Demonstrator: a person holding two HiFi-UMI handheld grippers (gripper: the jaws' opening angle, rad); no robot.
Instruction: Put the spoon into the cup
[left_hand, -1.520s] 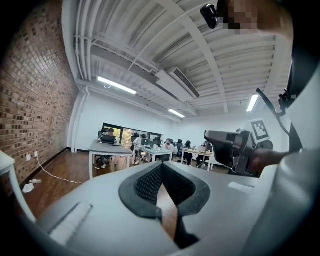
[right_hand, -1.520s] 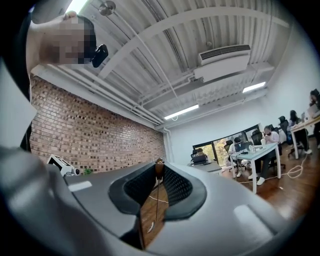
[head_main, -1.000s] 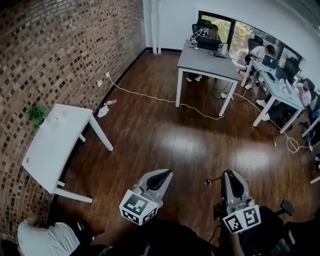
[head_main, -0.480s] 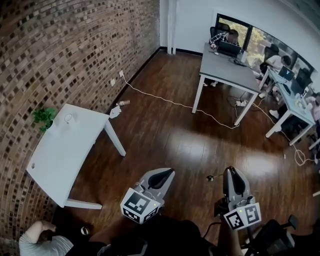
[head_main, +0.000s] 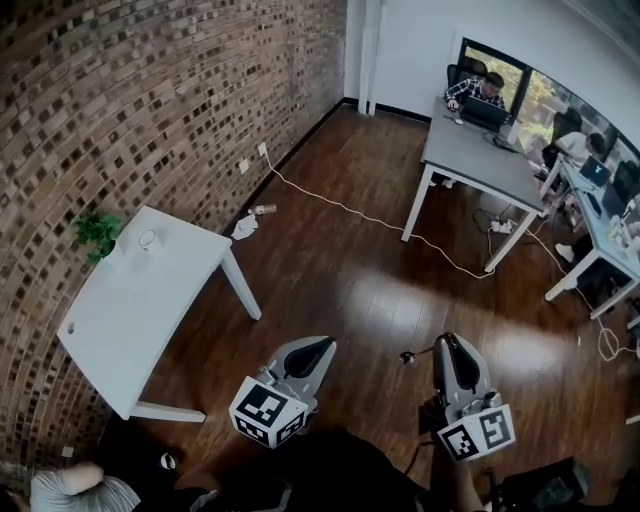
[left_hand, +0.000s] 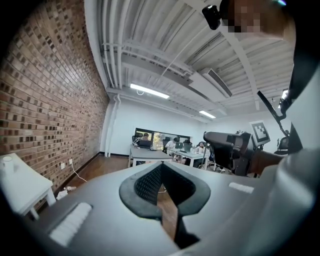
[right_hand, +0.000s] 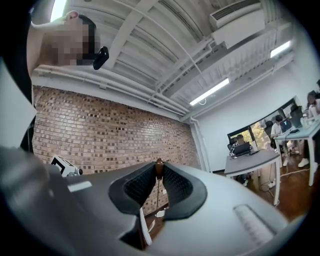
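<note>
A small white cup (head_main: 147, 239) stands near the far end of a white table (head_main: 120, 320) by the brick wall, beside a green plant (head_main: 97, 232). My right gripper (head_main: 444, 340) is shut on a dark spoon (head_main: 415, 354) that sticks out to the left, over the wooden floor. In the right gripper view, the spoon's brown end (right_hand: 159, 170) shows pinched at the tips of that gripper (right_hand: 159, 166). My left gripper (head_main: 322, 345) is shut and holds nothing; in its own view the pads of the left gripper (left_hand: 160, 166) meet. Both grippers are well short of the table.
A white cable (head_main: 350, 210) runs across the dark wooden floor. A grey desk (head_main: 470, 155) with a seated person stands far right, with more desks behind it. Someone in a white top (head_main: 70, 490) crouches at the bottom left. The table's corner (left_hand: 22, 182) shows at the left.
The whole scene has shifted: the white table and the grey desk sit further right in the head view. Both grippers travelled along together, the right one holding the spoon throughout.
</note>
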